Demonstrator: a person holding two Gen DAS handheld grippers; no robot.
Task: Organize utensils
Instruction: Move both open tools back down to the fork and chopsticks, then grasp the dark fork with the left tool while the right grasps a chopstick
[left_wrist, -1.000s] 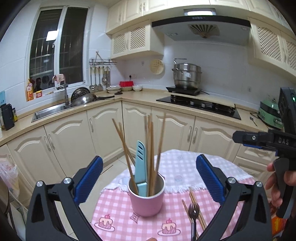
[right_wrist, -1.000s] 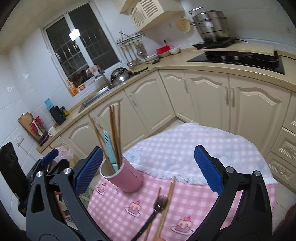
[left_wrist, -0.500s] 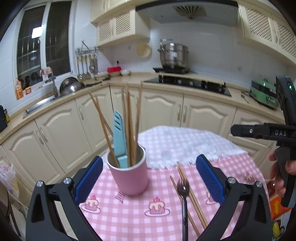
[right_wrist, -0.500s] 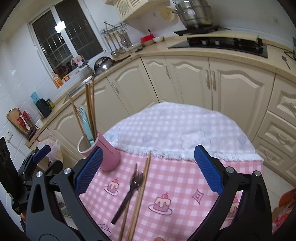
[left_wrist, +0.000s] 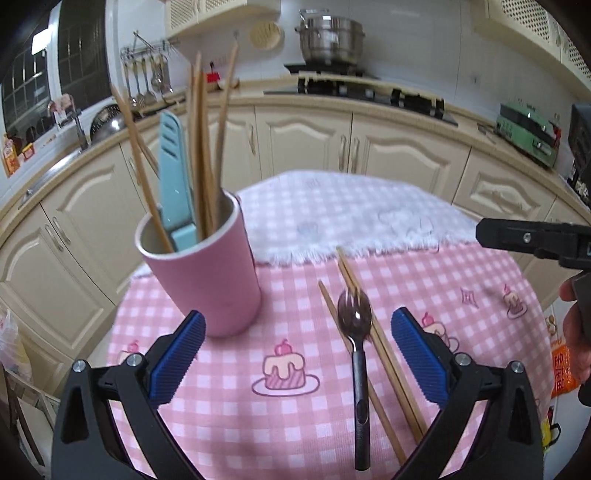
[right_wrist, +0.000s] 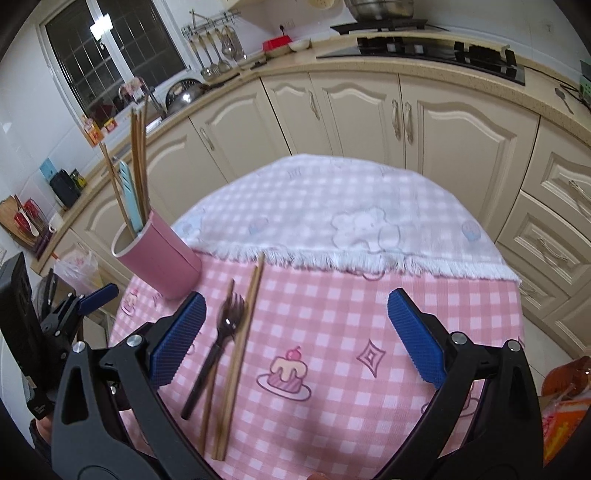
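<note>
A pink cup (left_wrist: 207, 273) holds several wooden chopsticks and a light-blue knife (left_wrist: 174, 177). It stands on the left of a round table with a pink checked cloth (left_wrist: 288, 413). A black fork (left_wrist: 356, 350) and loose wooden chopsticks (left_wrist: 384, 354) lie on the cloth to the right of the cup. My left gripper (left_wrist: 297, 354) is open and empty, low over the cloth in front of the cup and fork. My right gripper (right_wrist: 293, 336) is open and empty, just right of the fork (right_wrist: 218, 343) and chopsticks (right_wrist: 240, 343); the cup (right_wrist: 159, 258) is at its far left.
A white fringed cloth (right_wrist: 332, 221) covers the far half of the table. Cream kitchen cabinets (left_wrist: 399, 155) curve behind, with a sink (left_wrist: 48, 173) at left and a hob (left_wrist: 369, 92) with a steel pot. An orange bag (right_wrist: 561, 398) sits at the table's right.
Both grippers have come lower and closer to the table. The cup, fork and loose chopsticks now look larger and nearer. Nothing on the table has moved.
</note>
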